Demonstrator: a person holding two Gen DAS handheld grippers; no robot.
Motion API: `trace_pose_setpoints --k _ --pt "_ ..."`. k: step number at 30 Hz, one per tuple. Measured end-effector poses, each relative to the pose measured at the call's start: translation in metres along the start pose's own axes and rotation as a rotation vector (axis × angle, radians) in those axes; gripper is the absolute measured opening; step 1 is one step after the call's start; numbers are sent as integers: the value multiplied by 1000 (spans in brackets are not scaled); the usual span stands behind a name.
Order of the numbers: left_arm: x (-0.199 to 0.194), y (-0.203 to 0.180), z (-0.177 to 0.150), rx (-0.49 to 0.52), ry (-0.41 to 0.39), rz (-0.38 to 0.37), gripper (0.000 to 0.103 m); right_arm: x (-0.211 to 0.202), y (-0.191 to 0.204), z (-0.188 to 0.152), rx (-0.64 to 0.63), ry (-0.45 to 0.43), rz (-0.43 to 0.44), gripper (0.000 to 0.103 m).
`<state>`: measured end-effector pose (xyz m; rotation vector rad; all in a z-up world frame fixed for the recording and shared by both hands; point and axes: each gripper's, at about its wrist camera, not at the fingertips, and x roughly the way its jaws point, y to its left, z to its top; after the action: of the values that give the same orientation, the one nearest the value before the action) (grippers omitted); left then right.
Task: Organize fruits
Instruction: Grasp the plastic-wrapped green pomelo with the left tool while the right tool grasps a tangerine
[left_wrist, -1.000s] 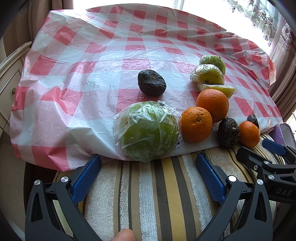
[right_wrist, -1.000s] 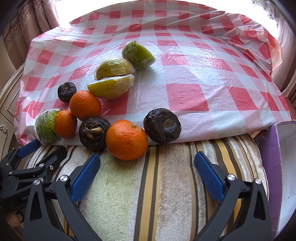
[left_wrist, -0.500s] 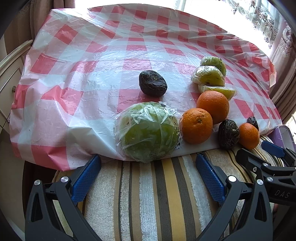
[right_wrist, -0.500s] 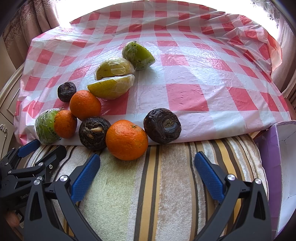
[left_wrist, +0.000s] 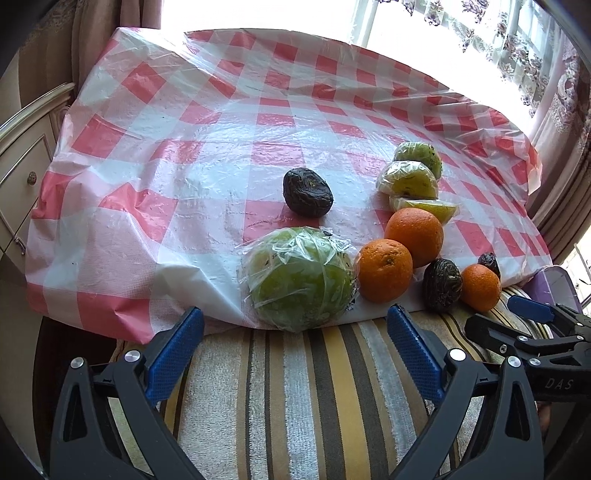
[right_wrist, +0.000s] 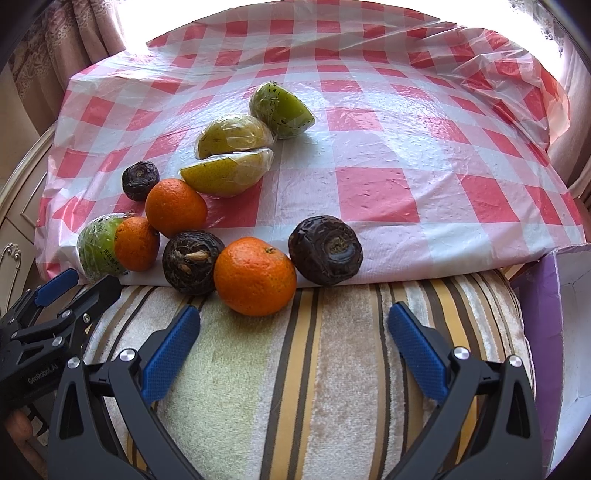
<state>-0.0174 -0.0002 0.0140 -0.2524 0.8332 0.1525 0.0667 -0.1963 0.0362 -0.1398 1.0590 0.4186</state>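
- The left gripper hung over the striped towel just short of the near edge of the checked cloth; its jaws stood wide, were closing slightly, and held nothing.
- The wrapped green fruit lay straight ahead of it at that near edge, roundish, with no clear long axis; the left hand looked nearer to it.
- An orange touched the fruit's right side and would likely crowd the right finger.
- A dark wrinkled fruit sat beyond, apart.
- The right gripper was wide open and empty, with another orange just ahead, pressed between two dark fruits.
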Motion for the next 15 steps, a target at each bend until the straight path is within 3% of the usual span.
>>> trace_pose_setpoints --k 3,8,12,15 --pt "-2 1 3 -11 -7 -4 83 -4 -9 2 -9 24 90 102" --pt "0 0 11 -3 -19 0 82 -10 -29 6 55 3 191 102" --pt "3 0 17 2 -23 9 80 -13 -39 10 58 -38 107 102" --pt "4 1 19 -2 -26 16 78 -15 -54 12 120 -66 119 102"
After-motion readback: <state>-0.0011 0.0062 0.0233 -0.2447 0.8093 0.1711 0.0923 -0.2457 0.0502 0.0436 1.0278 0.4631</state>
